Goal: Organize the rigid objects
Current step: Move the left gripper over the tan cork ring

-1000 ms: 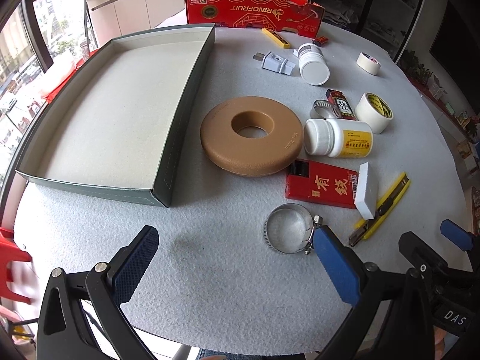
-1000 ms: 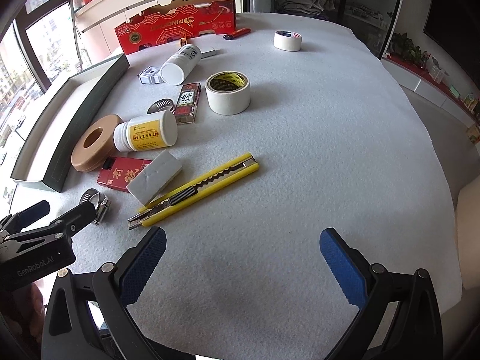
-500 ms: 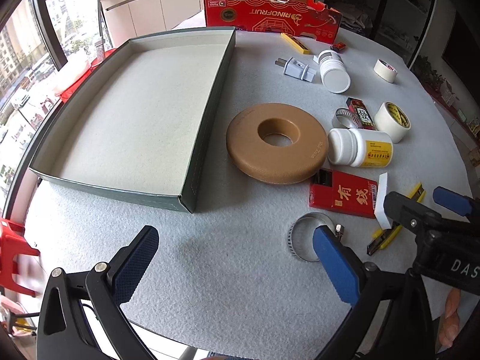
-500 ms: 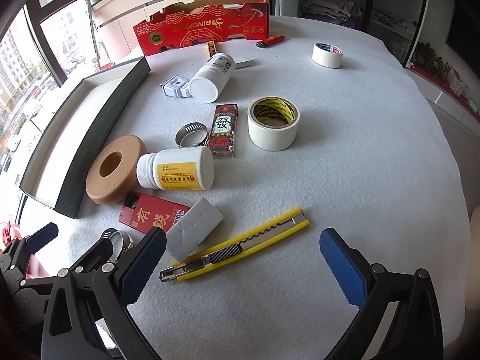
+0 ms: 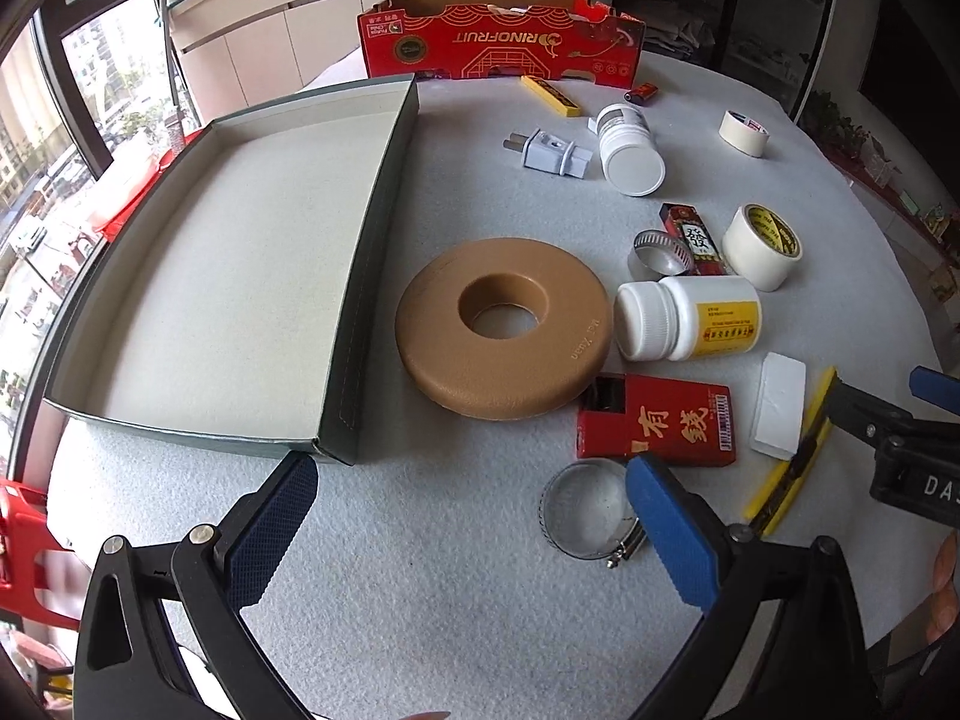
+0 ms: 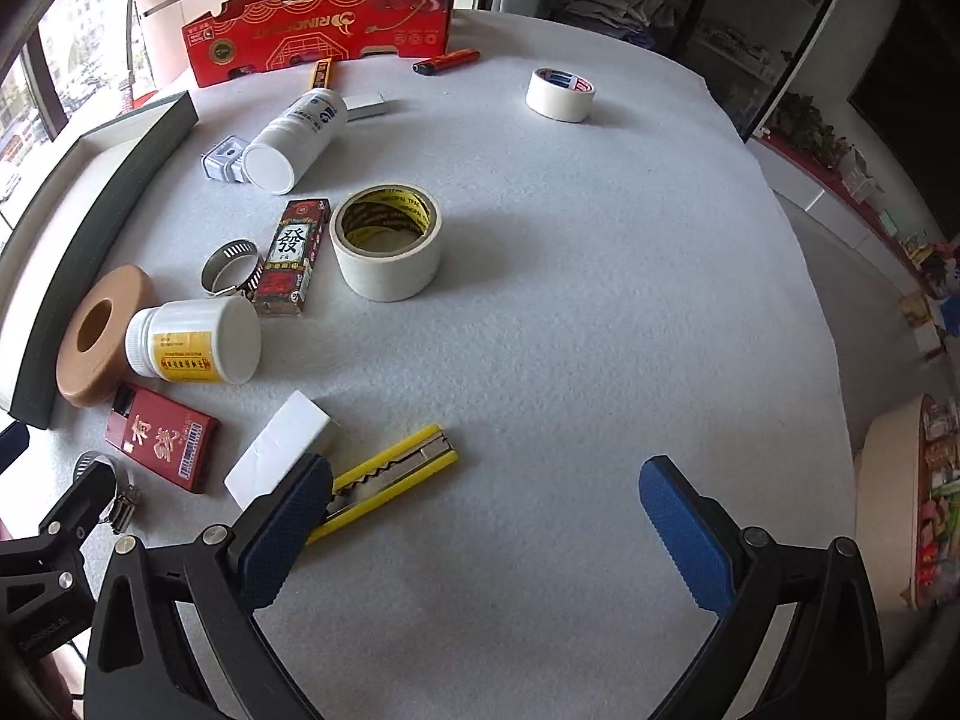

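A dark green tray (image 5: 372, 276) with a pale bare floor lies at the left. Beside it lie a tan ring (image 5: 504, 330), a white bottle with yellow label (image 5: 690, 318), a red card box (image 5: 657, 423), a white block (image 5: 777, 405), a yellow utility knife (image 6: 390, 483) and a metal hose clamp (image 5: 585, 510). My left gripper (image 5: 468, 540) is open, low over the felt in front of the tray corner, its right pad beside the clamp. My right gripper (image 6: 486, 534) is open, its left pad over the knife's near end.
Farther back lie a tape roll (image 6: 387, 243), a second clamp (image 6: 231, 267), a mahjong-print box (image 6: 294, 255), a white bottle (image 6: 297, 138), a plug adapter (image 5: 549, 153), a small tape roll (image 6: 561, 93), a lighter (image 6: 447, 62) and a red fruit carton (image 6: 324, 18).
Both grippers have moved forward toward the objects. The tray and ring now look closer in the left view; the knife's near end has slid under the right gripper's left pad.
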Action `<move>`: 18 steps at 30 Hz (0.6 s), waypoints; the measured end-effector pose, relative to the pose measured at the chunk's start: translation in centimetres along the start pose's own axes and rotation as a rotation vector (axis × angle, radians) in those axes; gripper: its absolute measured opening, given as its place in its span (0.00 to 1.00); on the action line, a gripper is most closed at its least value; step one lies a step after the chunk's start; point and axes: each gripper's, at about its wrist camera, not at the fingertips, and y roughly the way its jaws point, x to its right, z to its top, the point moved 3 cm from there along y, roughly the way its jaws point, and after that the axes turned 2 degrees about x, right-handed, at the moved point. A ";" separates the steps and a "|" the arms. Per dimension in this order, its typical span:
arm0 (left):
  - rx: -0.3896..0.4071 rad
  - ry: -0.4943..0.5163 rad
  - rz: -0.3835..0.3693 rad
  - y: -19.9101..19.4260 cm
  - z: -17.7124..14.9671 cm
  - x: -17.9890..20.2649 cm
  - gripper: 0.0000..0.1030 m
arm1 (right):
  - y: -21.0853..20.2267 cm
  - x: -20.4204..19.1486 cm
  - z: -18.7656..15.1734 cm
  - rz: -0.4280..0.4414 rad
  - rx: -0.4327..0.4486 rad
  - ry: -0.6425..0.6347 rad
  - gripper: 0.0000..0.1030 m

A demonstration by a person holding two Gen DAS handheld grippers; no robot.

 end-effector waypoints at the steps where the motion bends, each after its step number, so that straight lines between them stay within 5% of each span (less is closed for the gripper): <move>1: 0.002 -0.013 0.008 0.2 0.2 -0.4 1.00 | -0.1 0.1 -0.1 0.020 0.002 0.011 1.00; 18: 0.027 -0.179 0.233 1.9 0.7 -10.9 1.00 | -0.7 -1.8 -1.0 0.071 0.023 0.000 1.00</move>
